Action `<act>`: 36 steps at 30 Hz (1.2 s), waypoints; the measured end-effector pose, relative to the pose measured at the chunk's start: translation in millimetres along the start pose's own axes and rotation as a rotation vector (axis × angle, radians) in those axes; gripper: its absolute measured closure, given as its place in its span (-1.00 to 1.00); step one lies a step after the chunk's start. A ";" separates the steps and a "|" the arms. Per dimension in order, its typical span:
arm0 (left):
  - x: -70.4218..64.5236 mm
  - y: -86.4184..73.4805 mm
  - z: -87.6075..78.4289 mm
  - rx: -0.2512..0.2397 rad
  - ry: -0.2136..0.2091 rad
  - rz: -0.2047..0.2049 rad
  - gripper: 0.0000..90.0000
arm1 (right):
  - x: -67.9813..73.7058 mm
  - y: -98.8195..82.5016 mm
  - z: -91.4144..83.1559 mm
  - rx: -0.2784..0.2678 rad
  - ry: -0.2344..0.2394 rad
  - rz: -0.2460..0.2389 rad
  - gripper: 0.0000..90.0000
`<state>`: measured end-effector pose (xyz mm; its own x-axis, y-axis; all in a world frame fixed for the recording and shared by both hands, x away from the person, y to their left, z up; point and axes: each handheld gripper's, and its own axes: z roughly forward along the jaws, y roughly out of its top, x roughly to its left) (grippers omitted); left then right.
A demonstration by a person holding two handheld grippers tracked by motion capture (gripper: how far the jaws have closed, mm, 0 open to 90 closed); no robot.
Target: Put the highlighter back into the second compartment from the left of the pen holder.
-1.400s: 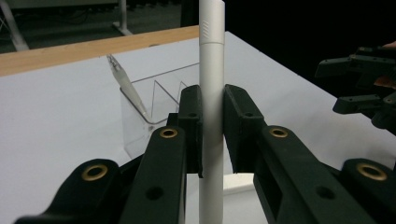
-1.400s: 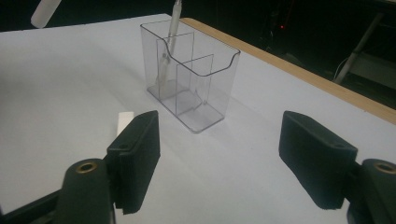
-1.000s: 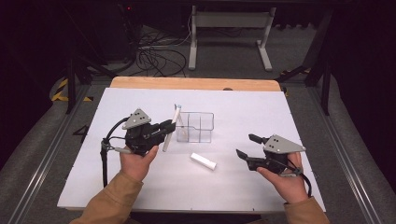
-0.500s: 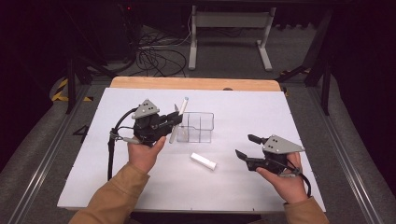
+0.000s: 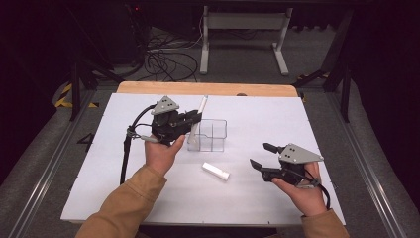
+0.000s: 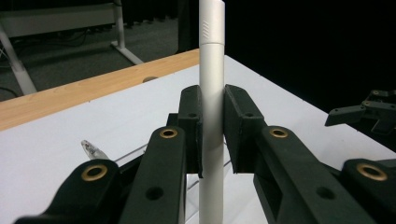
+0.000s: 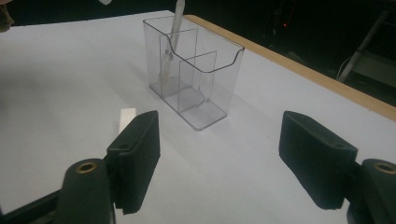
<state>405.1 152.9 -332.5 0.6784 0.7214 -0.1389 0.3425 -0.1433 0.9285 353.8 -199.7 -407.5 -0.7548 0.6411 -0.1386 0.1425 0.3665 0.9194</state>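
Since the earlier frame I had carried my left gripper [image 5: 194, 120], clamped on the white pen [image 5: 199, 115], over to the clear organizer [image 5: 214, 135]; the pen stood near-upright, tip inside it. My right gripper [image 5: 262, 155] rested open.

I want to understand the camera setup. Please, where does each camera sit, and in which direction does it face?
High view: above the person's side of the table, looking forward and down; both forearms, hands and grippers show.
Left gripper view: on the left gripper, looking along its fingers shut on the upright white pen; the other gripper shows at far right.
Right gripper view: on the right gripper, facing the clear organizer between its open fingers.
Shared: the high view and right gripper view both show the organizer, pen and white block.
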 end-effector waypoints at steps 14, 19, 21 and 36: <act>5.2 8.3 23.6 0.002 0.003 -0.016 0.74 | -0.6 -0.6 0.7 0.001 0.002 0.002 -0.34; 10.7 8.5 33.3 -0.002 -0.004 -0.027 0.74 | -0.9 -0.5 0.1 -0.002 0.002 0.005 -0.34; 12.4 8.2 37.4 -0.005 -0.010 -0.034 0.74 | -1.2 -0.7 0.1 -0.001 0.001 0.005 -0.34; 12.1 4.6 62.3 -0.036 0.028 -0.006 0.74 | -1.2 -0.7 -0.4 -0.004 0.004 0.005 -0.34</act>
<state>455.4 118.7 -351.3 0.6580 0.7409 -0.1349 0.3224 -0.1152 0.9396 354.3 -201.0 -407.8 -0.7569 0.6401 -0.1319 0.1442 0.3604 0.9216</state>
